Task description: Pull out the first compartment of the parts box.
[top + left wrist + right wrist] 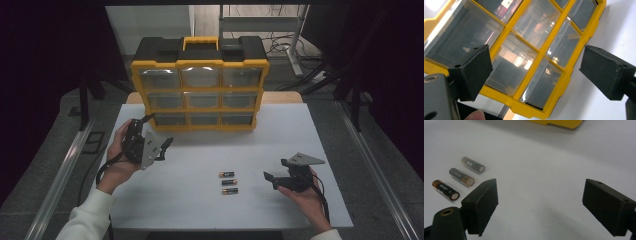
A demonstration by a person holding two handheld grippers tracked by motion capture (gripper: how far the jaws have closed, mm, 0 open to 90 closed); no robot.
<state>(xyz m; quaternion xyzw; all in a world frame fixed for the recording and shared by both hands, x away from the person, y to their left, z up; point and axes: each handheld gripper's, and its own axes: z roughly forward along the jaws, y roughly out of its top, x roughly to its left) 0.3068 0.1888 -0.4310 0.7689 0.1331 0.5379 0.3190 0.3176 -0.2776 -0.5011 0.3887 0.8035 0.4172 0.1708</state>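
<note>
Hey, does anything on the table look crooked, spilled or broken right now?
Nothing stands out. The three batteries lie in a tidy row on the table, and the yellow drawer cabinet stands upright with every drawer closed.

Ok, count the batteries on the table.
3, in a short column on the white table, left of the right gripper: top battery, middle battery, bottom battery. The organizer drawers are too murky to tell if more are inside.

Dim surroundings, lit table point(200, 200); glare on the drawer fronts point(524, 57); batteries point(461, 178) at left slightly blurred.
</note>
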